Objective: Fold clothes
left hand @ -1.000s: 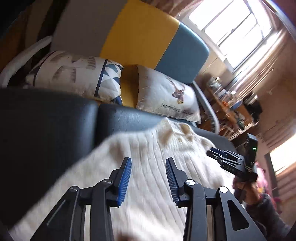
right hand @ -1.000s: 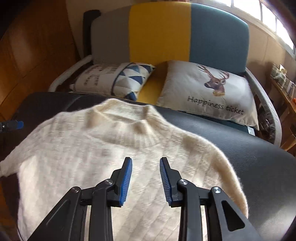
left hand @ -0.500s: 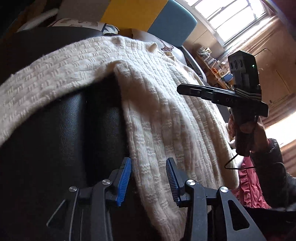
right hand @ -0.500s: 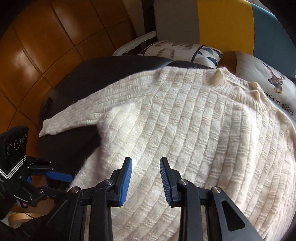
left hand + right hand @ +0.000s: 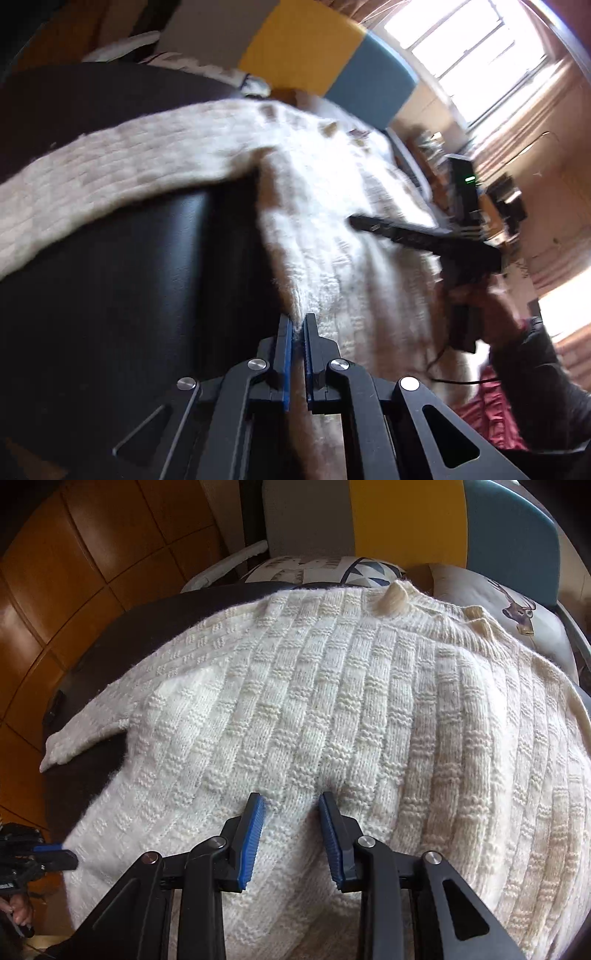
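Observation:
A cream knitted sweater point(image 5: 332, 709) lies spread over a black padded surface point(image 5: 110, 638), collar toward the far side, one sleeve point(image 5: 85, 734) stretched out to the left. My left gripper point(image 5: 297, 325) is shut on the sweater's point(image 5: 332, 236) left side edge near the hem. It also shows at the lower left of the right wrist view as the left gripper point(image 5: 55, 854), at the garment's edge. My right gripper point(image 5: 291, 805) is open, its blue pads hovering over the lower middle of the sweater. In the left wrist view the right gripper point(image 5: 369, 225) reaches over the sweater, held by a hand point(image 5: 476, 295).
Behind the black surface stands a chair with a grey, yellow and blue back point(image 5: 406, 520) and two printed cushions point(image 5: 517, 609). A wooden floor point(image 5: 74, 572) lies to the left. A bright window point(image 5: 461, 51) and a cluttered shelf point(image 5: 506, 199) are at the right.
My left gripper has closed on the sweater's side edge, where it stood open half a second ago. My right gripper has come lower and closer over the sweater's middle, still open.

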Available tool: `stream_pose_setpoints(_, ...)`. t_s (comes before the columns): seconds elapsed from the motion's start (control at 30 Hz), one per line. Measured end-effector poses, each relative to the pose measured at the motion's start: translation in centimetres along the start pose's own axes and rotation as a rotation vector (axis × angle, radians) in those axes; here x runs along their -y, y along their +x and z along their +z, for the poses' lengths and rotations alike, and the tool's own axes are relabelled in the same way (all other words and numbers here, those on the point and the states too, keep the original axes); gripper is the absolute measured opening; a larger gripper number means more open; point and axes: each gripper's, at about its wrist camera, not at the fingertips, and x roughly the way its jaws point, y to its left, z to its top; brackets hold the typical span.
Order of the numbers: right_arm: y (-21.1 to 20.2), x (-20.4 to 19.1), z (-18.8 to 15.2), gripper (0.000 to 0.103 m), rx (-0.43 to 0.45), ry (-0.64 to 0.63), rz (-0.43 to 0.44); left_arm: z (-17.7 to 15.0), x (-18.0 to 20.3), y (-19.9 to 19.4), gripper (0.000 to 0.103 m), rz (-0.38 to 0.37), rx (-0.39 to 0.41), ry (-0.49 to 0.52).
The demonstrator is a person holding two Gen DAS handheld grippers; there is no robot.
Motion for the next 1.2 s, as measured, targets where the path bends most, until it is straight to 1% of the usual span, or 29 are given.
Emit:
stream_pose_setpoints(0.07, -0.1, -0.1, -0.2, 0.031, 0.013, 0.000, -0.013, -0.2, -0.8, 0.5, 0.006, -0.013, -0.002, -0.038)
stream_pose_setpoints(0.13, -0.1, 0.0, -0.4, 0.031, 0.026, 0.007, -0.009, -0.2, -1.6, 0.0, 0.007, -0.038, -0.001, -0.083)
stream_pose_setpoints(0.2, -0.2, 0.4, -0.6, 0.031, 0.037, 0.027, 0.011, -0.2, -2.4, -0.7, 0.016, -0.063, -0.003, -0.128)
stream_pose_setpoints(0.27, -0.3, 0.8, -0.8, 0.031, 0.051, 0.041, 0.030, -0.2, -4.0, -3.0, 0.019, -0.044, 0.048, -0.175)
stream_pose_setpoints(0.3, -0.4, 0.9, -0.9, 0.032, 0.060, 0.044, 0.038, -0.3, -5.0, -4.4, 0.024, -0.026, 0.080, -0.201)
stream_pose_setpoints(0.33, -0.4, 0.9, -1.0, 0.032, 0.068, 0.047, 0.044, -0.4, -6.6, -6.1, 0.025, 0.018, 0.118, -0.236)
stream_pose_setpoints(0.4, -0.5, 1.1, -1.2, 0.032, 0.083, 0.051, 0.051, -0.9, -10.2, -10.0, 0.032, 0.131, 0.199, -0.315)
stream_pose_setpoints(0.47, -0.6, 1.1, -1.3, 0.032, 0.092, 0.057, 0.051, -1.3, -14.2, -14.1, 0.033, 0.271, 0.264, -0.403)
stream_pose_setpoints(0.5, -0.7, 1.1, -1.3, 0.032, 0.096, 0.060, 0.050, -1.6, -16.3, -16.0, 0.033, 0.329, 0.291, -0.449)
stream_pose_setpoints(0.57, -0.7, 1.0, -1.3, 0.032, 0.099, 0.064, 0.044, -2.1, -20.2, -19.3, 0.033, 0.419, 0.342, -0.516)
stream_pose_setpoints(0.63, -0.7, 0.8, -1.1, 0.032, 0.089, 0.058, 0.032, -2.1, -23.0, -21.2, 0.036, 0.477, 0.359, -0.550)
stream_pose_setpoints(0.7, -0.9, 0.8, -0.6, 0.032, 0.074, 0.068, 0.030, -1.9, -25.1, -22.0, 0.040, 0.483, 0.361, -0.566)
stream_pose_setpoints(0.77, -1.1, 0.8, -0.1, 0.032, 0.060, 0.082, 0.031, -1.7, -26.8, -22.1, 0.045, 0.474, 0.338, -0.549)
stream_pose_setpoints(0.83, -1.7, 0.5, 0.7, 0.032, 0.080, 0.083, 0.034, -1.0, -27.6, -21.3, 0.047, 0.472, 0.308, -0.524)
stream_pose_setpoints(0.9, -2.1, -0.1, 1.7, 0.032, 0.091, 0.062, 0.041, -0.2, -27.2, -20.0, 0.052, 0.486, 0.293, -0.492)
stream_pose_setpoints(0.97, -2.3, -1.0, 2.7, 0.032, 0.099, 0.036, 0.043, 0.5, -26.5, -18.6, 0.054, 0.503, 0.281, -0.458)
stream_pose_setpoints(1.07, -2.0, -2.6, 4.1, 0.032, 0.099, -0.017, 0.040, 1.7, -25.6, -16.5, 0.064, 0.528, 0.263, -0.407)
stream_pose_setpoints(1.1, -1.7, -3.1, 4.5, 0.032, 0.096, -0.033, 0.039, 2.1, -25.2, -15.8, 0.064, 0.537, 0.257, -0.390)
stream_pose_setpoints(1.13, -1.4, -3.5, 4.9, 0.032, 0.094, -0.047, 0.038, 2.3, -24.9, -15.3, 0.062, 0.561, 0.253, -0.362)
stream_pose_setpoints(1.2, -0.9, -4.4, 5.6, 0.032, 0.090, -0.076, 0.030, 2.8, -24.2, -14.4, 0.019, 0.583, 0.247, -0.304)
